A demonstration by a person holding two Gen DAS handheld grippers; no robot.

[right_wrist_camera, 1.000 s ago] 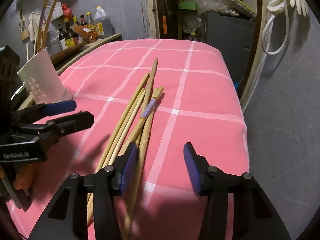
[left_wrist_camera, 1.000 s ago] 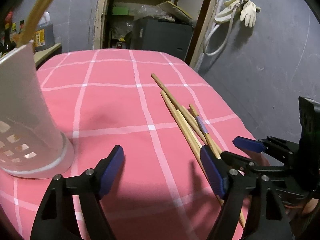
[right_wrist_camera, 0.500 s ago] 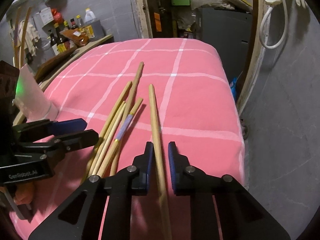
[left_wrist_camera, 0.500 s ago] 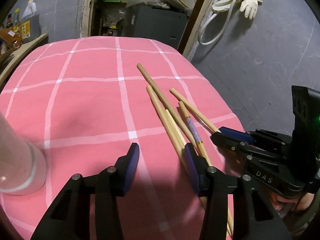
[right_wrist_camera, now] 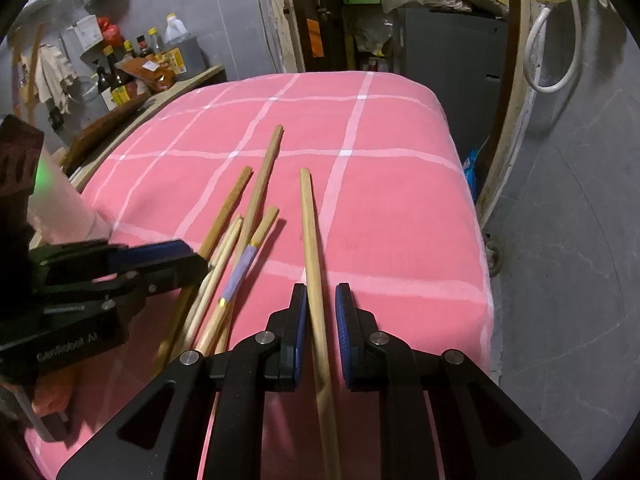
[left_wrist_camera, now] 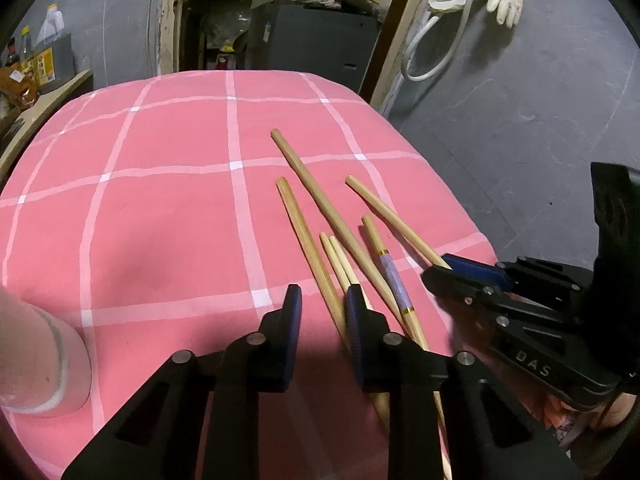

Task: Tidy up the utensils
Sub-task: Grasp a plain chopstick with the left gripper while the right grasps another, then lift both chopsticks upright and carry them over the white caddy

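Vs a second ago: both grippers went from wide open to narrow, and one chopstick [right_wrist_camera: 312, 240] now sits apart from the pile [right_wrist_camera: 236, 248] on the pink checked cloth [right_wrist_camera: 400, 208]. Right gripper [right_wrist_camera: 320, 300] is clamped on that lone chopstick, pads tight to it. Left gripper [left_wrist_camera: 320, 300] is closing; a pile stick runs between its jaws, contact not yet clear. White holder [left_wrist_camera: 36, 360] at far left.

Chopsticks [left_wrist_camera: 316, 256]: loose bundle on counter [left_wrist_camera: 160, 208], toward its right edge. Holder [left_wrist_camera: 36, 364]: left of bundle. Single chopstick [right_wrist_camera: 314, 264]: right of bundle, apart.
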